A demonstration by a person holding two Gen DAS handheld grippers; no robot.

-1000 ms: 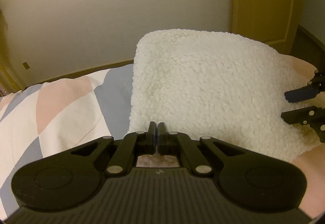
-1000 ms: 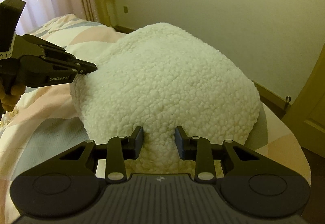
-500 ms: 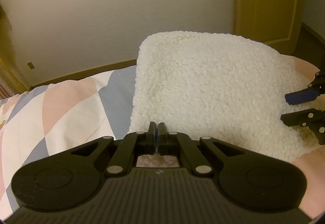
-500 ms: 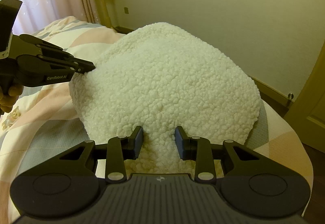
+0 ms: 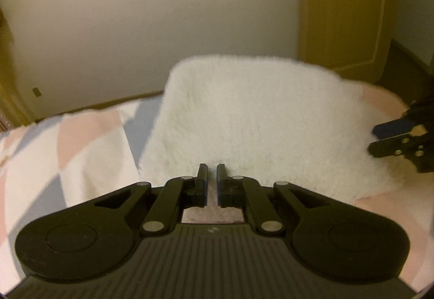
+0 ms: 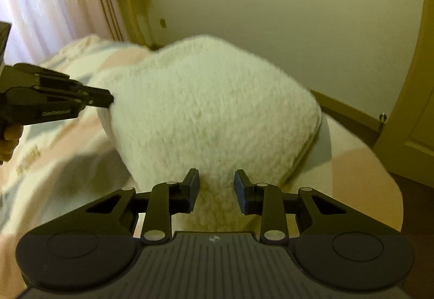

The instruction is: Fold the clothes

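Left wrist view: the bed, in pink, grey and cream patches, fills the left side. A white fleece lies folded in a thick block across the middle of the bed, reaching toward its far edge. The left gripper sits at the fleece's near edge. Its fingers are opening, with a narrow gap and nothing visibly clamped between them; pink bedding shows through the gap. At the right, the right gripper meets the fleece's right side, and a yellow door stands behind.

Right wrist view: a curtain hangs at the far left. A hand holds the left gripper, whose tips touch the fleece's left corner. The right gripper's fingers stand partly open at the near edge, pinching a bunched neck of fleece that fills the space between the pads. The picture is blurred.
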